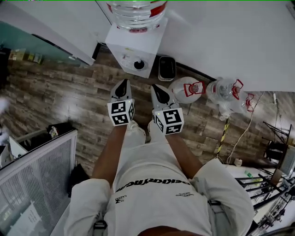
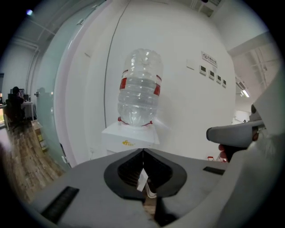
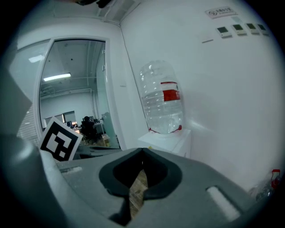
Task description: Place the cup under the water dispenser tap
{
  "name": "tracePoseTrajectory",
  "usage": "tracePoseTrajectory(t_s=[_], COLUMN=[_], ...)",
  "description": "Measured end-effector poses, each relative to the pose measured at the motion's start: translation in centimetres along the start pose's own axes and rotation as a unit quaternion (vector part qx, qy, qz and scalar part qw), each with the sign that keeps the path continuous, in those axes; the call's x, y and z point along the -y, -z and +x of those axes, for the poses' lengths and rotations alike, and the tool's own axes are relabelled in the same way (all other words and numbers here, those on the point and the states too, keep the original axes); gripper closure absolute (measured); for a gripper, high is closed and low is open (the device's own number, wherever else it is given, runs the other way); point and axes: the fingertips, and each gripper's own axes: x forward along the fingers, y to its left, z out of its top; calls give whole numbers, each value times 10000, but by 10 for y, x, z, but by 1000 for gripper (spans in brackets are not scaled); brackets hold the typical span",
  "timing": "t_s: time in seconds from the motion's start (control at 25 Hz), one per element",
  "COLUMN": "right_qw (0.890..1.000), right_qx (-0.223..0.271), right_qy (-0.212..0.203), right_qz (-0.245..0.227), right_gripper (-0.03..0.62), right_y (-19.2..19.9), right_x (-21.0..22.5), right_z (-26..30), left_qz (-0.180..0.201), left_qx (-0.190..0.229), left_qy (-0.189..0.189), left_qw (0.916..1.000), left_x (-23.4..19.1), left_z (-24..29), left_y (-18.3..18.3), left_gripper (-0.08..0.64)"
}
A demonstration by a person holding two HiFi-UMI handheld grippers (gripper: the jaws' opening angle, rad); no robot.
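A white water dispenser (image 1: 133,48) with a clear upturned bottle (image 1: 137,14) stands against the white wall. A small dark round thing (image 1: 139,64) sits at its front; I cannot tell whether it is the cup. My left gripper (image 1: 122,85) and right gripper (image 1: 159,91) are held side by side in the air before the dispenser, a little short of it. In the left gripper view the left gripper (image 2: 143,151) is shut with nothing in it, pointing at the dispenser (image 2: 129,138). In the right gripper view the right gripper (image 3: 142,150) is also shut and empty, with the dispenser (image 3: 171,140) ahead.
A dark tray (image 1: 167,67) lies on the wood floor right of the dispenser. Two empty water bottles (image 1: 186,90) (image 1: 226,90) lie further right by the wall. A mesh cage (image 1: 37,179) stands at the lower left, metal stands (image 1: 272,184) at the lower right.
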Motion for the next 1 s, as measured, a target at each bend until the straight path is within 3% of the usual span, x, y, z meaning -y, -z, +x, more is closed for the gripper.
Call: tracePoseTrajectory(t_s=[0.4,1.0], right_qw=[9995,9978], right_qx=[230,489], right_qy=[-199,-387], right_qz=[-53,-230], right_gripper=[594,594], right_y=[-43,-82], right_x=[-17,-27], right_z=[-12,-27], left_qz=[65,161], left_qx=[322,738], left_qy=[20,253], left_qw=[9995,9968], left_x=[15,45], left_z=[-47,-91], left_y=[-58,-93], left_gripper=[561,561])
